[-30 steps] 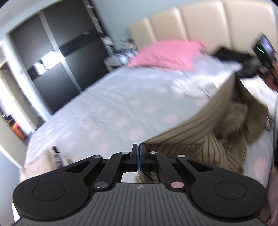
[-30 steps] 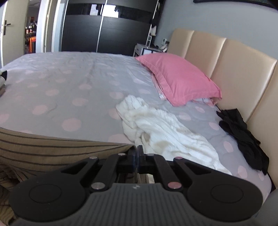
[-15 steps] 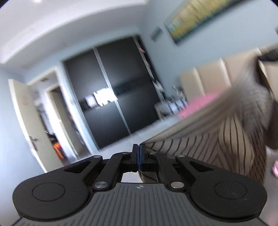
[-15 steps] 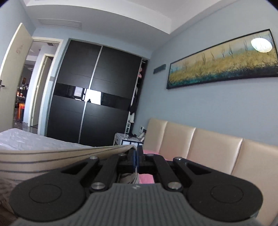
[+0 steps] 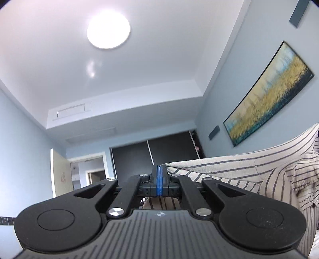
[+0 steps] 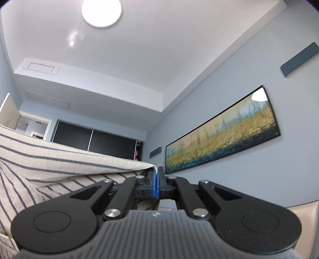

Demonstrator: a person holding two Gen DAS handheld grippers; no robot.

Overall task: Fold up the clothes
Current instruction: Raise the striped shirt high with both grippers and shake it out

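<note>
One striped shirt (image 5: 249, 171) hangs stretched between the two tongs, clear of the bed it rested on a second ago. The left gripper (image 5: 159, 179) is fully closed, pinching a corner of the hem, with cloth running off to its right. The right gripper (image 6: 156, 184) is likewise clamped on the opposite corner, cloth trailing to its left. Both now tilt upward: ceiling lamp (image 6: 101, 12) above, painting (image 6: 221, 137) ahead. Judgement: the garment is lifted and spread, ready for laying flat.

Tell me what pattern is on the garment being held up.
Thin dark stripes on beige garment, clearest in the right wrist view.
</note>
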